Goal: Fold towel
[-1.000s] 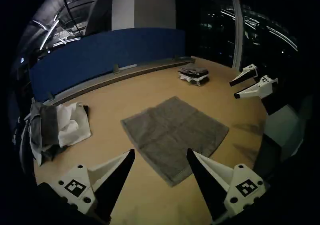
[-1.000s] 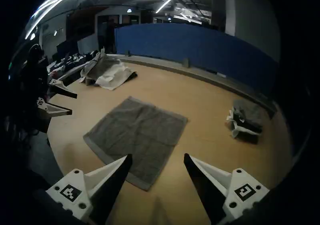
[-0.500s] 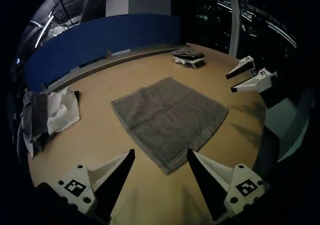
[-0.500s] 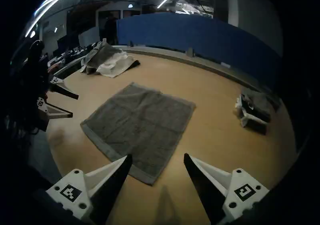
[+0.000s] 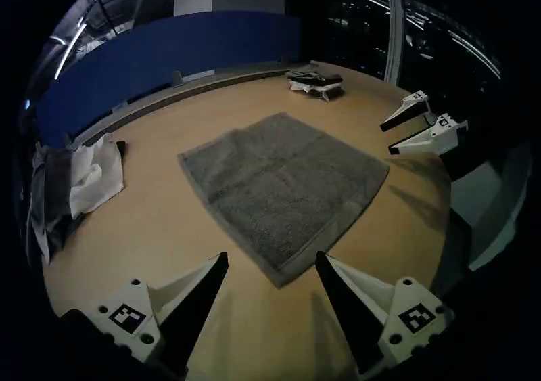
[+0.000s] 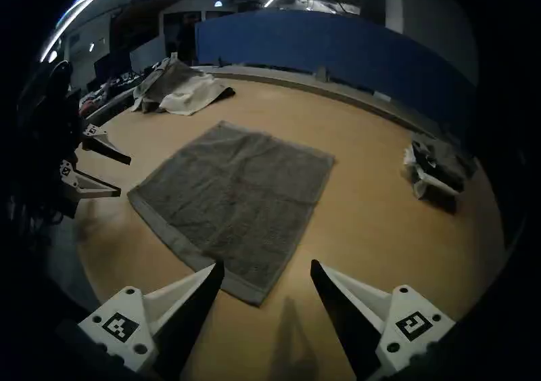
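Left hand-held gripper [image 5: 270, 258]: I am holding it wide open, gripping nothing. Right hand-held gripper [image 6: 266, 264]: likewise gaping and empty. Over the last second I have been bringing both in and lower. The towel [image 5: 284, 174] is lying spread flat mid-worktop [image 5: 155, 239], one near corner now sitting between the left fingertips and another between the right ones. I am judging the approach nearly complete, with no fold started yet; pinching those two corners looks like the next step. A heap of cloths [image 5: 78, 178] is lying at the left, and a folded stack [image 5: 312, 83] is sitting at the far edge.
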A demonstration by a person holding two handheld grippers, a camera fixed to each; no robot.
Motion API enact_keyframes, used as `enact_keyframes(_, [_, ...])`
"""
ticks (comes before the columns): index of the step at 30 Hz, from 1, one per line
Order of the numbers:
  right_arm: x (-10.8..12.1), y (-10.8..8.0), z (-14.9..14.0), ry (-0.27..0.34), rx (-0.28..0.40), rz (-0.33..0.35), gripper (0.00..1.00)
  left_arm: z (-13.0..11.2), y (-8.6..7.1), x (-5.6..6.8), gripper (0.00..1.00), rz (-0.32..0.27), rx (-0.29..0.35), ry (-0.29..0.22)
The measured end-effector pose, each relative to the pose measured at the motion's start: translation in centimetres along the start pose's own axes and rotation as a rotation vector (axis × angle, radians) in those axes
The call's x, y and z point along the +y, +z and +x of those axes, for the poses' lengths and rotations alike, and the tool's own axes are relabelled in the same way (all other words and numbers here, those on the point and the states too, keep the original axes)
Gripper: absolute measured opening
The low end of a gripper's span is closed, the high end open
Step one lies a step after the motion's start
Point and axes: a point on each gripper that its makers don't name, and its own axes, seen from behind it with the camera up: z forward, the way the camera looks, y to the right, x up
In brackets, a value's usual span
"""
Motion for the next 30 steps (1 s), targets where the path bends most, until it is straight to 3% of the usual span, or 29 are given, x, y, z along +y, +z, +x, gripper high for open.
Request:
enact_keyframes(18, [-1.0, 1.3, -2.9, -0.026, -0.048, 0.013, 0.85, -1.7, 1.0, 1.0, 0.95, -0.026, -0.041, 0.002])
enact_keyframes(27, [-1.4, 1.3, -3.4, -0.02, -0.057, 0.026, 0.74, -2.1, 1.4, 1.5, 0.76, -0.041, -0.066, 0.017])
enact_keyframes(30, [-1.3, 1.4, -3.5, -0.015, -0.062, 0.029, 0.63, -2.2, 1.5, 1.6, 0.7, -0.042, -0.074, 0.026])
